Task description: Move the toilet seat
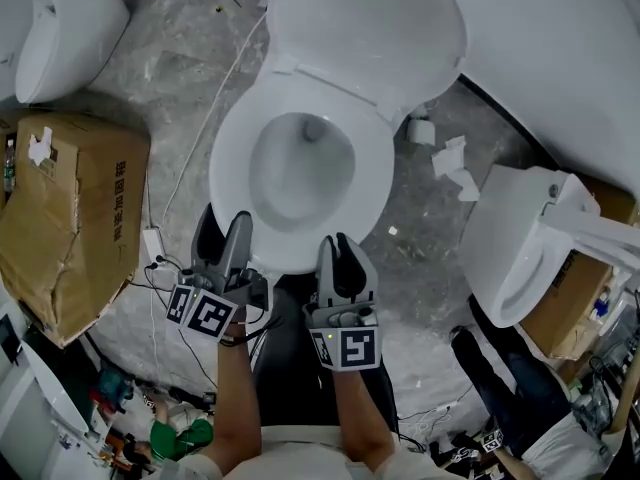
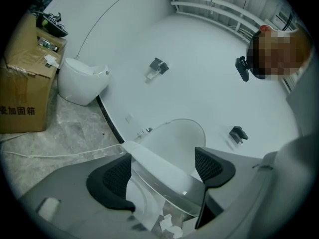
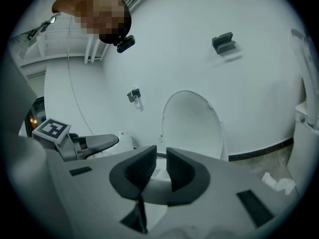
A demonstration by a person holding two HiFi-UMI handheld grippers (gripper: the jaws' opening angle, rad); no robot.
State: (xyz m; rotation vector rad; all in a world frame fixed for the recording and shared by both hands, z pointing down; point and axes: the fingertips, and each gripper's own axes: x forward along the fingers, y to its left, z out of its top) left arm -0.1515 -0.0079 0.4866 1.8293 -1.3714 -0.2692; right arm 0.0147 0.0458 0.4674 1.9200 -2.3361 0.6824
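The white toilet seat (image 1: pixel 232 133) lies flat on the bowl and its lid (image 1: pixel 365 23) stands up behind it. Both grippers are at the seat's front rim. My left gripper (image 1: pixel 240 226) is open and rolled to one side. In the left gripper view the seat's rim (image 2: pixel 149 161) runs slantwise between the wide-set pads (image 2: pixel 117 176), with the lid (image 2: pixel 174 143) beyond. My right gripper (image 1: pixel 338 243) is at the rim's front edge. In the right gripper view (image 3: pixel 159 153) its jaws leave only a narrow slit with nothing clamped between them. The white rim (image 3: pixel 157 185) shows below the pads.
A torn cardboard box (image 1: pixel 75 208) stands on the left, with cables (image 1: pixel 160 248) beside it. A second toilet (image 1: pixel 50 28) is at the upper left and a third (image 1: pixel 520 248) on the right. Paper scraps (image 1: pixel 455 163) lie on the marble floor. A curved white wall (image 1: pixel 560 58) runs behind.
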